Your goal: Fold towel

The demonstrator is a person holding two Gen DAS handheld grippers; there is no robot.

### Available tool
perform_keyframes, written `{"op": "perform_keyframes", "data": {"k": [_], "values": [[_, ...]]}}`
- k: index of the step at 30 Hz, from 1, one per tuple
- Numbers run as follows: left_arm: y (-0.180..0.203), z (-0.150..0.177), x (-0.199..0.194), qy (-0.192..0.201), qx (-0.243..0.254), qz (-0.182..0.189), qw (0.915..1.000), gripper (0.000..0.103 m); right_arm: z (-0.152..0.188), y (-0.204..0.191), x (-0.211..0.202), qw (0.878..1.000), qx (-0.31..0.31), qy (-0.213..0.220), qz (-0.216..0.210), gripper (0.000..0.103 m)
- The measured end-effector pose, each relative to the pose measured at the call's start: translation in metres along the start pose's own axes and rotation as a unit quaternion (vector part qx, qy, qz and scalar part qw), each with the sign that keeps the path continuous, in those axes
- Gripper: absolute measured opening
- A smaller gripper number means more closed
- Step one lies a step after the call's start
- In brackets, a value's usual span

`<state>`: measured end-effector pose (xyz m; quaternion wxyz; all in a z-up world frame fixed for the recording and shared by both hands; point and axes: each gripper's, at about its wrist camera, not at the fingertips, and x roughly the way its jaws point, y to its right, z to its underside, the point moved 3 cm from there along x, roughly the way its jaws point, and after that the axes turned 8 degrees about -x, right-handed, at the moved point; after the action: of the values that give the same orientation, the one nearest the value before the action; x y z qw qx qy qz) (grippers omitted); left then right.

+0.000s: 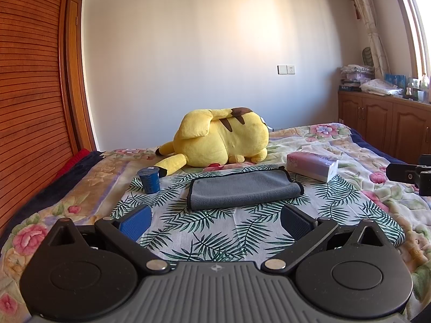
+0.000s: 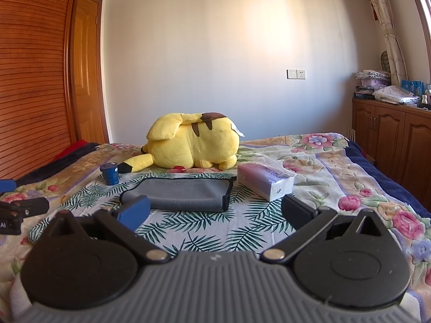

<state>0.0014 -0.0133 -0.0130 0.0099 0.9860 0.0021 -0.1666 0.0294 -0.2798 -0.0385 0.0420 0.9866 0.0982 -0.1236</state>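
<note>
Left wrist view shows the grey towel (image 1: 243, 189) lying on the leaf-print cloth (image 1: 215, 231) on the bed, apparently folded once already. Both the left gripper (image 1: 215, 222) and right gripper (image 2: 215, 212) hang back, jaws open and empty. A further fold would call for pinching two towel corners.

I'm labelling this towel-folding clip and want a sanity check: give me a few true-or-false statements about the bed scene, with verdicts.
1. The grey towel lies folded on the leaf-print cloth. True.
2. The left gripper is clamped on the towel. False: it is open, short of the towel.
3. The blue cup stands left of the towel. True.
4. The tissue box sits on top of the towel. False: it lies beside it, on the right.
5. The right gripper is open. True.
</note>
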Motion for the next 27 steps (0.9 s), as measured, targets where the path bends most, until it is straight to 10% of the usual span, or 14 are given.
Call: {"op": "perform_keyframes", "data": {"k": [27], "values": [[0.0003, -0.0007, 0.0001, -0.001, 0.001, 0.0, 1.0, 0.087, 0.0019, 0.005, 0.0001, 1.0, 0.0, 0.0, 0.002, 0.103]]}}
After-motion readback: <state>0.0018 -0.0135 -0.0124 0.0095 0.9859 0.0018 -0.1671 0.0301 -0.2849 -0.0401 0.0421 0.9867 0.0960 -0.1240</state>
